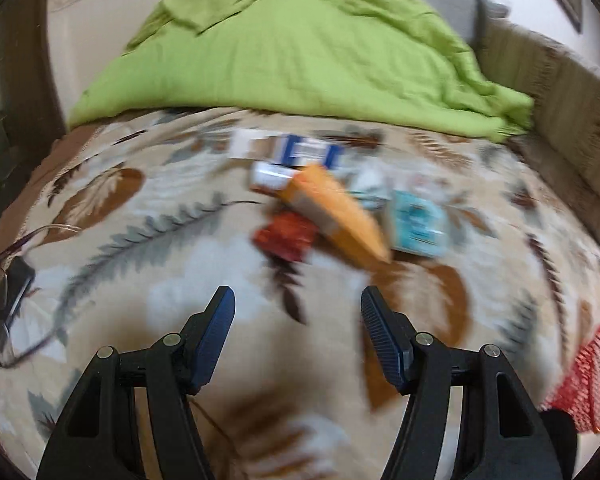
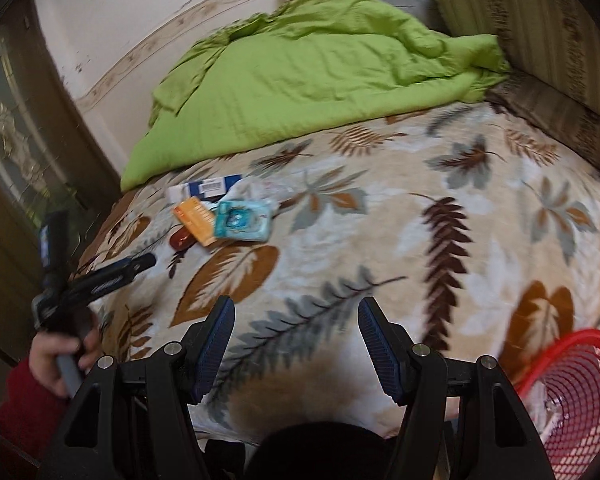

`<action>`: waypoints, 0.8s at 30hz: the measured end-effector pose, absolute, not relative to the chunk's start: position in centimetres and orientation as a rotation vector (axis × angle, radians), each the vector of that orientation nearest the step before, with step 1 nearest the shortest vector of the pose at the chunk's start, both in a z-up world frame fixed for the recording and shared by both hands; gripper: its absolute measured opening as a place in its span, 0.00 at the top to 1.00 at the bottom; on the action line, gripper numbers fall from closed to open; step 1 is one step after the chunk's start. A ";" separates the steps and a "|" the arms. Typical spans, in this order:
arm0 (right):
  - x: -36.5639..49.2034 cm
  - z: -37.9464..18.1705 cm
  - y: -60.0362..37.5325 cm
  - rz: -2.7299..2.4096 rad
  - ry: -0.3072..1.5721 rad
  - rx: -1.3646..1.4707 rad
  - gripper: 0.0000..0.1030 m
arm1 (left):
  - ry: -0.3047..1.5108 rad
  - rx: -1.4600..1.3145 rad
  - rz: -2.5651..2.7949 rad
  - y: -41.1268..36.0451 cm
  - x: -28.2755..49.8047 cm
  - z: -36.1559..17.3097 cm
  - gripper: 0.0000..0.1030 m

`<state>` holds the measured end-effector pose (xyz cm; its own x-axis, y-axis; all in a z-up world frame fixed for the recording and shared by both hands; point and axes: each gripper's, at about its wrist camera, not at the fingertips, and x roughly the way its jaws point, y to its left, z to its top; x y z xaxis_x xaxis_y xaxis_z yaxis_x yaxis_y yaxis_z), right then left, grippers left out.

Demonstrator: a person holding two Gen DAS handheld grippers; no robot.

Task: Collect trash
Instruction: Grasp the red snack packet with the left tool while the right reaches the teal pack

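While both grippers hang over the leaf-patterned blanket (image 2: 380, 216), the left gripper (image 1: 298, 334) has its jaws spread wide with nothing between them, and the right gripper (image 2: 296, 338) is likewise wide open and empty. A small pile of trash lies on the far part of the bed, near the green quilt (image 2: 300, 80): an orange box (image 1: 336, 216) resting across a red packet (image 1: 286, 236), a teal packet (image 1: 416, 226) just to its right, and a blue-and-white box (image 1: 300, 152) behind. A red mesh basket (image 2: 572, 396) sits at the near right. A hand (image 2: 60, 356) in a red sleeve holds the left tool.
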<state>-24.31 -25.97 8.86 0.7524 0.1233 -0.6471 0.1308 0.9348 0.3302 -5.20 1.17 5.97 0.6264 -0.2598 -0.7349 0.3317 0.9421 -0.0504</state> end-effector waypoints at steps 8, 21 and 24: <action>-21.1 8.2 -23.9 0.051 0.765 0.327 0.33 | 0.872 0.199 -0.359 -1.5 0.9 2.5 0.37; -9.8 5.4 -23.3 0.207 0.832 0.386 0.32 | 0.906 0.139 -0.395 -1.4 0.8 1.7 0.63; -6.1 4.4 -24.1 0.210 0.847 0.447 0.32 | 0.923 0.080 -0.410 0.9 -1.8 2.1 0.63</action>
